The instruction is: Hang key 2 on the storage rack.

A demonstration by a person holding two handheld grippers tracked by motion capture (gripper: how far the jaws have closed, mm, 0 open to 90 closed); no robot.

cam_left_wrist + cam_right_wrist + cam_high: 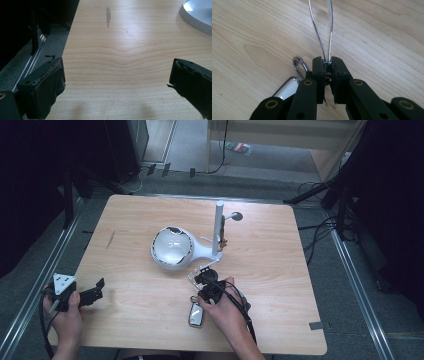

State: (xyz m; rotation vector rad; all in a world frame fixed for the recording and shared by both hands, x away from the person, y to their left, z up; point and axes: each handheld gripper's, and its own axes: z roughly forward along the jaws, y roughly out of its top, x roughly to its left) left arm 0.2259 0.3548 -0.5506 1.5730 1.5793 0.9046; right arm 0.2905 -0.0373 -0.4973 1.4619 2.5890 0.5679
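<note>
My right gripper is shut on the base of a thin silver wire loop that lies out ahead of it on the wood. A small metal clip and a silver key fob sit just to the left of its jaws. In the high view the key fob lies on the table beside the hand holding the right gripper, just in front of a white stand with a dome base and an upright post. My left gripper rests at the table's left edge, open, with nothing between its jaws.
A small brown item hangs on the post, and a dark round piece sticks out near its top. The wooden table has metal floor rails on both sides. Cables lie on the floor at the right.
</note>
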